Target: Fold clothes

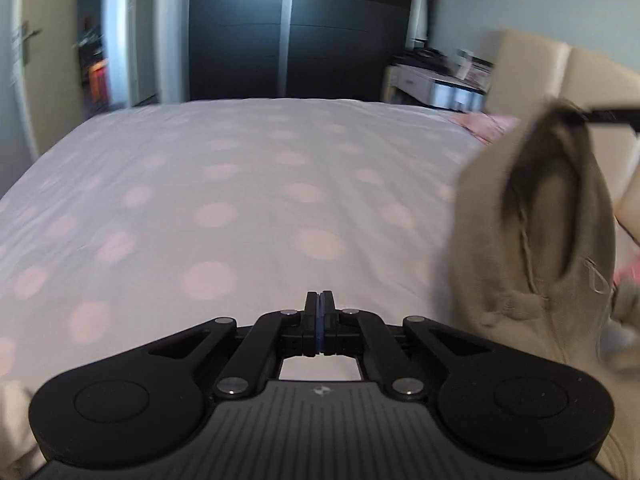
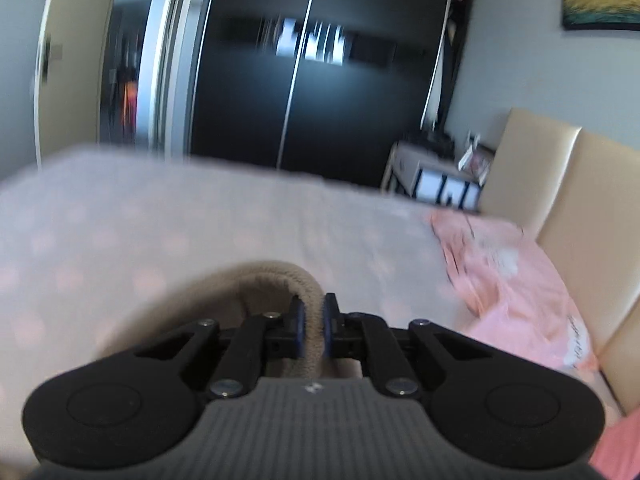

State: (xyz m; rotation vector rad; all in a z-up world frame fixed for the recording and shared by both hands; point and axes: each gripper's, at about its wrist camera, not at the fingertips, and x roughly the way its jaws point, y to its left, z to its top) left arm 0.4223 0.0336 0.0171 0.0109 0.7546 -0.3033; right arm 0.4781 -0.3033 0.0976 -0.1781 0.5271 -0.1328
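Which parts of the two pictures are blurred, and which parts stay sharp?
Left wrist view: the left tool is sharp, the beige hoodie and the wardrobe are smeared by motion. Right wrist view: the right tool and the hoodie rim it pinches are sharp, while the bed and the pink garment are blurred; fisheye bends straight edges in both.

Two hand-held grippers, one empty and one clamping cloth

The left hand-held gripper (image 1: 319, 300) is pointing forward and level, its two blue-padded fingers pressing flat together with nothing between them, and its linkage arms are folding inward. The right hand-held gripper (image 2: 312, 316) is also pointing forward, its fingers (image 2: 298, 326) standing slightly apart and pinching a thick rolled edge of the beige garment (image 2: 280, 280) that is filling the gap between the pads.
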